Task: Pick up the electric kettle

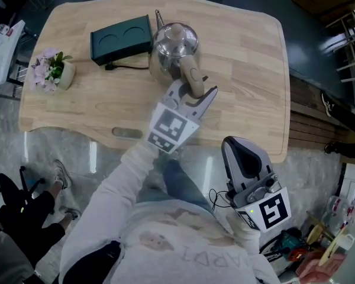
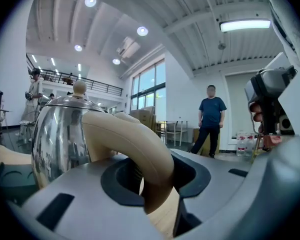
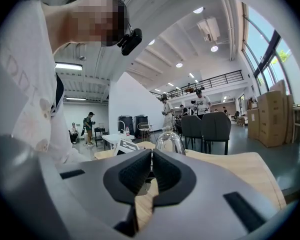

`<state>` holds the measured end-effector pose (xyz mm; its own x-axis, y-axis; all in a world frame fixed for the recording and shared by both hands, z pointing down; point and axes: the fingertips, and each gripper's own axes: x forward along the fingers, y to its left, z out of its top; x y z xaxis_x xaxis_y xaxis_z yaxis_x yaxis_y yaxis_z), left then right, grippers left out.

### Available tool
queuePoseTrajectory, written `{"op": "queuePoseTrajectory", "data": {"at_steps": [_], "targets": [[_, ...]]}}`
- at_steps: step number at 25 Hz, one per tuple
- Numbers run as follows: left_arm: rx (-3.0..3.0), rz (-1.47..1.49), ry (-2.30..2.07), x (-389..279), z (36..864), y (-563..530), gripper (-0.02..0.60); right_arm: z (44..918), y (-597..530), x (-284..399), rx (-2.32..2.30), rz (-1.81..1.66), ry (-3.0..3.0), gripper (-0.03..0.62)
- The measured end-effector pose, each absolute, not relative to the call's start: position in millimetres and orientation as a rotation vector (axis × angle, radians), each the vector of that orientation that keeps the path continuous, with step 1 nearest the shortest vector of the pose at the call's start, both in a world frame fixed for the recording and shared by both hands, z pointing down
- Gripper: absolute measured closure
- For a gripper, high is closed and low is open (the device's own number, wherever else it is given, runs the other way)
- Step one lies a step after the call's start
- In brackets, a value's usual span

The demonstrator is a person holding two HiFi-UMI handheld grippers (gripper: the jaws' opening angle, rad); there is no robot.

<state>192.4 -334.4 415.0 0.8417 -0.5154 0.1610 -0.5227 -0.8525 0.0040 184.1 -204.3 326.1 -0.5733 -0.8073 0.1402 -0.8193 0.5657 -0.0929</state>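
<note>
My left tongs [image 1: 199, 94] [image 2: 151, 181] are clamped on the beige curved handle [image 1: 191, 77] [image 2: 132, 140] of the shiny stainless-steel electric kettle [image 1: 173, 42] [image 2: 57, 141]. The dark pads press on the handle from both sides, just behind where it bends down from the kettle's body. The kettle stands upright over the middle of the light wooden surface with rounded corners [image 1: 248, 52], its thin spout pointing away from me and its lid topped by a small pale knob [image 2: 79, 87]. I cannot tell whether its bottom touches the wood. Just to its left lies a dark green rectangular base with two round recesses [image 1: 120, 37], and a black cord [image 1: 129, 68] runs from it toward the kettle. Farther left, near the edge of the surface, sits a small pale pot of pink flowers [image 1: 50, 71]. My right tongs [image 1: 229, 142] [image 3: 151, 170] are closed together with nothing between them, held off the near edge of the surface at my right side and well apart from the kettle, which shows beyond their tips in the right gripper view [image 3: 170, 141]. Out in the room, a person in a dark blue shirt [image 2: 210, 125] stands beyond my left tongs, and grey chairs [image 3: 206, 126] and stacked cardboard boxes [image 3: 270, 115] lie beyond my right.
</note>
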Motion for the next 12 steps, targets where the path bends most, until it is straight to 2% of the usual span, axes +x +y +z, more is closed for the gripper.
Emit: {"op": "queuePoseTrajectory", "data": {"at_steps": [12], "targets": [[3.07, 0.254, -0.794, 143, 349, -248, 0.453, 300, -152, 152, 1.403, 0.14, -2.77, 0.574]]}}
